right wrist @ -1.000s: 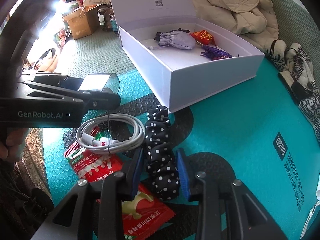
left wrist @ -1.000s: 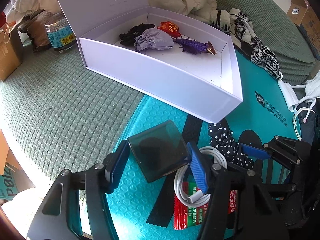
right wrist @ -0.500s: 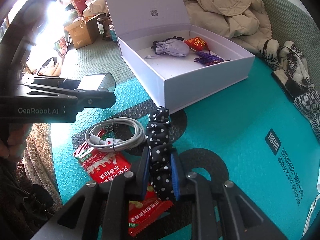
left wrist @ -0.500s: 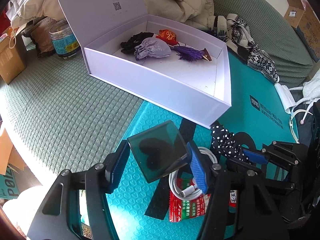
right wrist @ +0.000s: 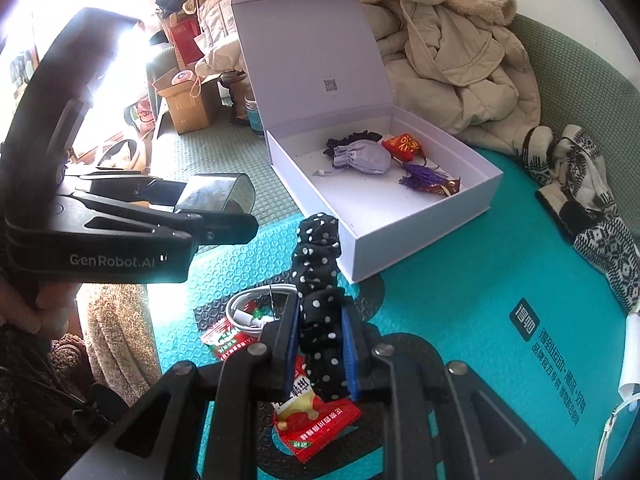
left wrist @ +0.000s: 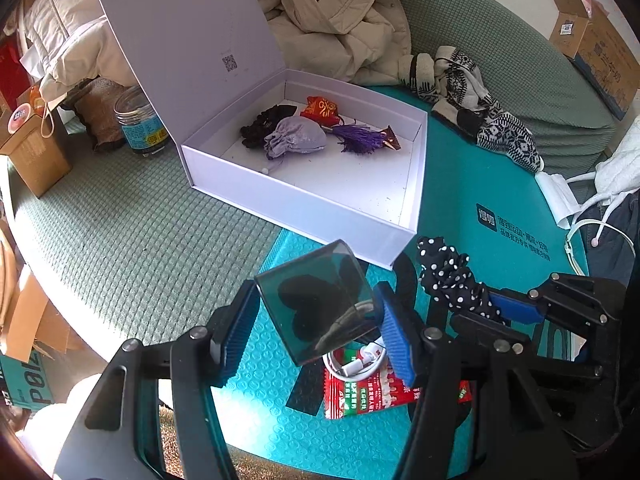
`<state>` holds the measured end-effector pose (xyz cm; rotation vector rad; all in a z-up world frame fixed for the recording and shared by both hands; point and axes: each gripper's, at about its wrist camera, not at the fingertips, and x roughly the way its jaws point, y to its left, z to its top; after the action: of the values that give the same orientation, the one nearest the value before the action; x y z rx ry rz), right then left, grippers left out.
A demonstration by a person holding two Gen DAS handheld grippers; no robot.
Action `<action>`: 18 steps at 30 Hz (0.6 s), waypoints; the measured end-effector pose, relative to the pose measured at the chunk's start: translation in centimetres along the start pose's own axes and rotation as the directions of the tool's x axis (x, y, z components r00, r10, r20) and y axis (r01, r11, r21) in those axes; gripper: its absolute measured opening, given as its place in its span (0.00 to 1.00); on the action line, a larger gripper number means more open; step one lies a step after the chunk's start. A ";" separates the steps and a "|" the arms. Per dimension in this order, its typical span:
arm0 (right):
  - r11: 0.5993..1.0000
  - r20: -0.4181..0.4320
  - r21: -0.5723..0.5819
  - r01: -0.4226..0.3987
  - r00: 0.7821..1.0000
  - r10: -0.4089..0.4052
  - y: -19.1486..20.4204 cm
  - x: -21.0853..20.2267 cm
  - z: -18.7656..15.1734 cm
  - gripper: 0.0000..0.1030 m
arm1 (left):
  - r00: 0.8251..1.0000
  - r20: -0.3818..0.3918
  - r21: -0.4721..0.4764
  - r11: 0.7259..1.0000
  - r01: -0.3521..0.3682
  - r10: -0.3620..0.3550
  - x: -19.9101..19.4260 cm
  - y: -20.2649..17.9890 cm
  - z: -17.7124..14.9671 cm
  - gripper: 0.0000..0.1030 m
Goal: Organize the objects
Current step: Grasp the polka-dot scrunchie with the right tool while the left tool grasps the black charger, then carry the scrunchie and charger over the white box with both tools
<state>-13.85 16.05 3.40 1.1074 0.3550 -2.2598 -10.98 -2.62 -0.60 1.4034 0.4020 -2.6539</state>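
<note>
The left gripper (left wrist: 316,328) held a dark see-through box (left wrist: 318,300) tight between its blue pads (left wrist: 394,340). A black heart shape showed inside the box. The box was tilted and up off the teal mat (left wrist: 472,184), over the mat's near left edge.

The right gripper (right wrist: 320,350) was squeezed shut on a black hair tie with white dots (right wrist: 320,288). The hair tie stuck up from between the pads, above the mat. In the left camera it (left wrist: 452,280) showed just in front of the near corner of the white box (left wrist: 320,204).

The white box sat at the far left corner of the mat, partly on the green cover (left wrist: 132,236). Its lid (left wrist: 188,32) stood up at the back. Inside, near the back wall, lay a black hair tie (left wrist: 264,124), a small purple pouch (left wrist: 298,140), a red packet (left wrist: 322,110) and a purple tassel (left wrist: 364,140). They were bunched close together. The front part of the box floor was bare.

On the mat under the grippers lay a coiled white cable (left wrist: 352,364), on top of a red snack bag (left wrist: 360,392). Another red snack bag (right wrist: 316,420) lay just under the right gripper.

Past the white box was a pile of tan coats (right wrist: 448,64). Patterned socks (left wrist: 480,108) lay at the mat's far right edge. A jar (left wrist: 140,124) and a brown bag (left wrist: 32,152) stood on the green cover to the left of the lid.
</note>
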 end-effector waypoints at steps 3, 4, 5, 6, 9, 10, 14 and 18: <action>1.000 0.018 -0.010 -0.006 1.000 0.006 0.1 -0.3 0.9 0.18 | 1.000 0.008 0.005 1.000 -0.007 0.007 -0.7 0.1 0.5 0.55; 1.000 0.022 -0.012 -0.010 1.000 0.010 0.1 -0.4 1.2 0.18 | 1.000 0.010 0.006 1.000 -0.011 0.011 -0.9 0.1 0.7 0.55; 1.000 0.027 -0.014 -0.014 1.000 0.015 0.1 -0.4 1.4 0.18 | 1.000 0.012 0.008 1.000 -0.013 0.013 -1.1 0.2 0.9 0.55; 1.000 0.031 -0.017 -0.017 0.999 0.018 0.1 -0.5 1.7 0.18 | 1.000 0.013 0.010 1.000 -0.016 0.016 -1.2 0.2 1.2 0.55; 0.999 0.043 -0.025 -0.029 0.999 0.030 0.0 -0.4 2.6 0.18 | 0.999 0.021 0.024 0.999 -0.030 0.029 -1.6 0.2 2.0 0.55; 0.999 0.048 -0.025 -0.037 0.998 0.038 -0.1 -0.4 2.9 0.18 | 0.999 0.023 0.028 0.999 -0.032 0.032 -1.7 0.2 2.3 0.55; 0.998 0.063 -0.029 -0.053 0.996 0.055 -0.6 -0.3 4.2 0.18 | 0.999 0.024 0.040 0.999 -0.030 0.029 -1.8 0.3 3.5 0.56; 0.998 0.068 -0.036 -0.054 0.996 0.057 -1.3 0.2 5.3 0.18 | 0.999 0.028 0.052 0.998 -0.030 0.029 -1.7 0.1 4.9 0.55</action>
<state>-18.08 14.50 6.52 1.0070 0.3293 -2.2287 -13.91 -4.17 3.41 1.3751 0.3087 -2.6751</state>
